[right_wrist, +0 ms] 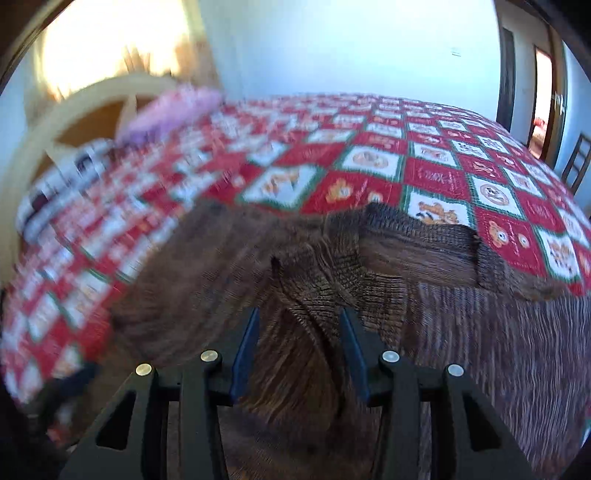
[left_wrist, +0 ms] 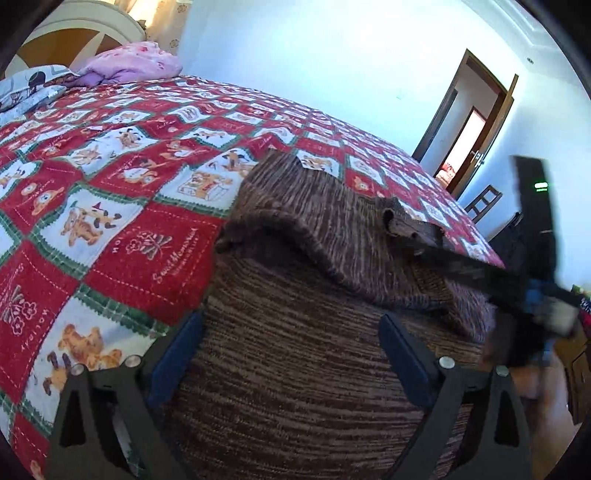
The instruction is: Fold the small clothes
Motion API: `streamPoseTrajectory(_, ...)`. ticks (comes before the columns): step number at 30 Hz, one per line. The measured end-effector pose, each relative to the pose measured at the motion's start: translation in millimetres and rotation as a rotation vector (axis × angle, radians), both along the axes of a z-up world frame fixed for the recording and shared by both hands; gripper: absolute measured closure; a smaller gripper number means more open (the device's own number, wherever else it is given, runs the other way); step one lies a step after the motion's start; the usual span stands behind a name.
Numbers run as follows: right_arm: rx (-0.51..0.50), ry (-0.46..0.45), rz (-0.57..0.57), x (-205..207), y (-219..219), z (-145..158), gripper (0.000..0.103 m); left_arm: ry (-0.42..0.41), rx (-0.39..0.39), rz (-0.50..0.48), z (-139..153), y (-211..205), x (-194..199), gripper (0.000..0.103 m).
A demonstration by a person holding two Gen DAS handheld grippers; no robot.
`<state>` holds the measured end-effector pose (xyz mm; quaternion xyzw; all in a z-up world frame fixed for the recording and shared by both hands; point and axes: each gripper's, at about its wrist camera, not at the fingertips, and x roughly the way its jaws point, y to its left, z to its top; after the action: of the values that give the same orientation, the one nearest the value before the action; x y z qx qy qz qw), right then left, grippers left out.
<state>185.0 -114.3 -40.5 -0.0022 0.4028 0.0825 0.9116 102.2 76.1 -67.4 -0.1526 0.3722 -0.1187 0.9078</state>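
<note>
A brown striped knitted garment (left_wrist: 317,332) lies on a bed with a red, white and green patchwork cover (left_wrist: 110,184). Part of it is folded over on top. My left gripper (left_wrist: 291,332) is open just above the garment's near part, with its blue fingers (left_wrist: 177,358) wide apart and nothing between them. In the left wrist view the right gripper (left_wrist: 543,306) is a blurred shape at the right, stretching a strip of the knit. In the right wrist view my right gripper (right_wrist: 299,332) has its fingers partly closed around a bunched fold of the garment (right_wrist: 461,332).
Pink bedding (left_wrist: 133,62) and a patterned pillow (left_wrist: 33,88) lie at the bed's head by a cream headboard (left_wrist: 81,29). An open wooden door (left_wrist: 476,122) and a chair (left_wrist: 484,203) stand beyond the bed's far side.
</note>
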Motion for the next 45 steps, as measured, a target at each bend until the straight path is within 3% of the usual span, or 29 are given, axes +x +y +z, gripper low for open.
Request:
streamPoseTrajectory(1, -0.012, 0.007, 0.004, 2.5, 1.5, -3.7, 0.08, -0.002, -0.011, -0.003, -0.1, 0.7, -0.4, 0.004)
streamPoseTrajectory(2, -0.018, 0.012, 0.006, 4.2, 2.1, -5.5, 0.094, -0.003, -0.018, -0.006, -1.5, 3.7, -0.8, 0.003)
streamPoseTrajectory(3, -0.014, 0.012, -0.002, 3.8, 0.1, -5.6, 0.1, -0.003, -0.023, -0.008, -2.1, 5.0, 0.3, 0.003)
streamPoseTrajectory(8, 0.216, -0.079, -0.068, -18.4, -36.1, 21.8, 0.1, -0.005, -0.028, -0.012, -1.6, 3.6, -0.4, 0.002)
streamPoseTrajectory(10, 0.313, -0.073, -0.092, -20.4, -51.6, 23.8, 0.1, -0.006, -0.025, -0.012, -1.7, 3.5, 0.1, 0.002)
streamPoseTrajectory(15, 0.392, 0.018, -0.196, -13.2, -82.4, -9.7, 0.099, -0.006, -0.021, -0.012, -2.6, 3.5, 0.4, 0.002)
streamPoseTrajectory(18, 0.517, 0.04, -0.234, -14.6, -99.1, -24.2, 0.098, -0.004, -0.012, -0.013, -2.4, 1.9, 0.5, 0.002)
streamPoseTrajectory(20, 0.52, 0.031, -0.276, -18.4, -106.6, -21.2, 0.095, -0.003, -0.009, -0.015, -2.6, 1.9, 1.3, 0.001)
streamPoseTrajectory(24, 0.436, -0.025, -0.362, -36.9, -118.0, -6.9, 0.094, -0.002, -0.007, -0.016, -2.6, 1.9, 1.1, 0.001)
streamPoseTrajectory(30, 0.3, -0.083, -0.17, -71.1, -71.4, 20.2, 0.094, 0.001, 0.008, -0.019, -2.7, 0.4, 1.5, 0.0)
streamPoseTrajectory(32, 0.268, -0.072, -0.148, -77.0, -60.8, 17.6, 0.09, 0.003, 0.013, -0.019, -2.7, 0.0, 1.7, 0.0)
streamPoseTrajectory(34, 0.248, -0.041, -0.173, -79.3, -56.9, 7.9, 0.061, 0.002, 0.014, -0.019, -2.6, -0.4, 1.4, 0.0)
streamPoseTrajectory(36, 0.263, -0.04, -0.212, -80.8, -60.1, -0.3, 0.042, 0.002, 0.014, -0.018, -2.7, -0.5, 1.6, 0.0)
streamPoseTrajectory(39, 0.313, -0.04, -0.235, -83.1, -68.2, -7.4, 0.042, 0.003, 0.021, -0.018, -2.8, -1.2, 1.7, 0.0)
streamPoseTrajectory(41, 0.329, -0.034, -0.206, -79.8, -67.1, -11.4, 0.049, 0.003, 0.022, -0.018, -2.7, -1.2, 1.6, 0.0)
streamPoseTrajectory(42, 0.323, -0.023, -0.185, -77.2, -64.2, -13.2, 0.07, 0.002, 0.02, -0.018, -2.8, -1.1, 1.5, 0.0)
streamPoseTrajectory(43, 0.306, 0.001, -0.162, -73.7, -60.2, -16.0, 0.081, 0.002, 0.019, -0.018, -2.8, -1.2, 1.5, 0.0)
streamPoseTrajectory(44, 0.277, 0.007, -0.156, -72.7, -56.7, -15.9, 0.081, 0.002, 0.018, -0.018, -2.7, -1.3, 1.5, 0.0)
streamPoseTrajectory(45, 0.262, -0.002, -0.151, -72.9, -55.1, -13.5, 0.088, 0.002, 0.018, -0.018, -2.5, -1.6, 1.4, 0.0)
